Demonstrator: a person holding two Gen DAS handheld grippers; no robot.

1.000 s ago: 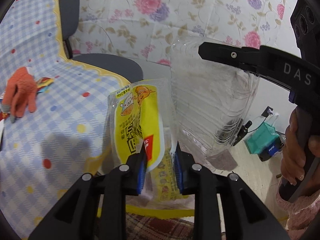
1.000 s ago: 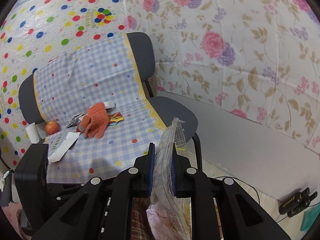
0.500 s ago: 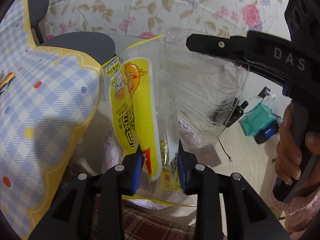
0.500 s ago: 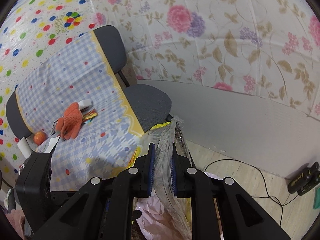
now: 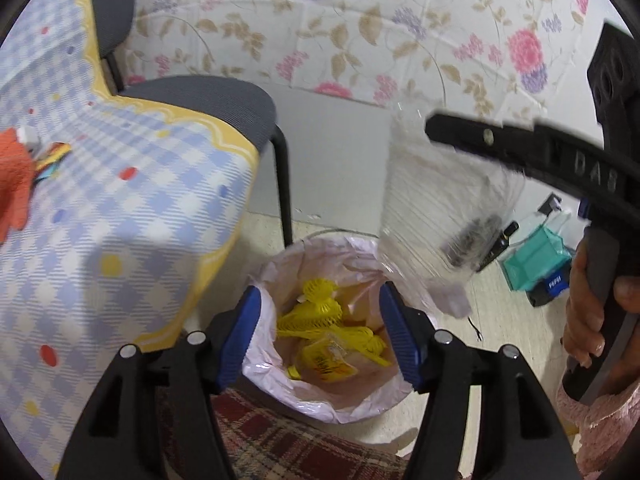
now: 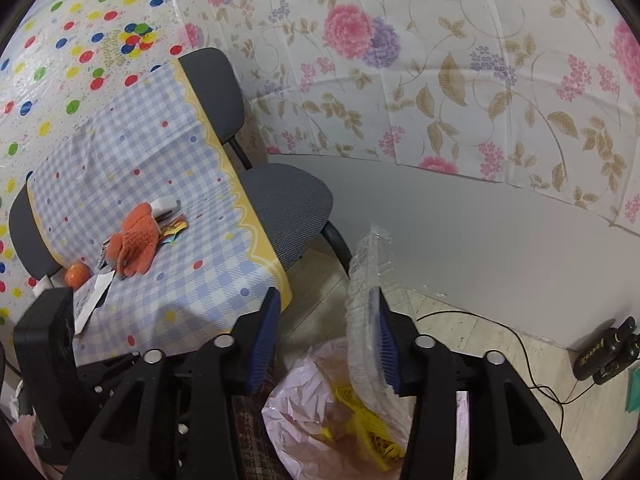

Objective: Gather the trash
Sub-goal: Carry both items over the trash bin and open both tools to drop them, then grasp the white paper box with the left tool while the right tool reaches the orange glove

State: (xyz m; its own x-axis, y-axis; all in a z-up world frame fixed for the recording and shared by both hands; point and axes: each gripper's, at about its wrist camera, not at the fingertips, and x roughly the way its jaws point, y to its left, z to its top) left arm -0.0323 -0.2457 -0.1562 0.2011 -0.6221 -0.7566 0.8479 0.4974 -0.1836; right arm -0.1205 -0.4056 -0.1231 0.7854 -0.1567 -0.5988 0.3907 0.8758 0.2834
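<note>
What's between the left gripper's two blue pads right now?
Nothing is held there. In the left wrist view the left gripper has just been opening, and through the gap shows the lined bin with yellow wrappers inside.

The mouth of the lined trash bin [image 5: 320, 404] lies open below the left gripper [image 5: 320, 336], whose jaws have just been opening with nothing between them. A clear plastic bag [image 5: 432, 220] hangs over the bin's right rim, against one pad of the right gripper [image 6: 324, 336], whose jaws have also just been opening. The chair leg [image 5: 282, 184] and the checkered cloth [image 5: 120, 220] edge crowd the bin's left side. Bare floor [image 6: 500, 344] lies to the right, crossed by a black cable [image 6: 524, 352].
</note>
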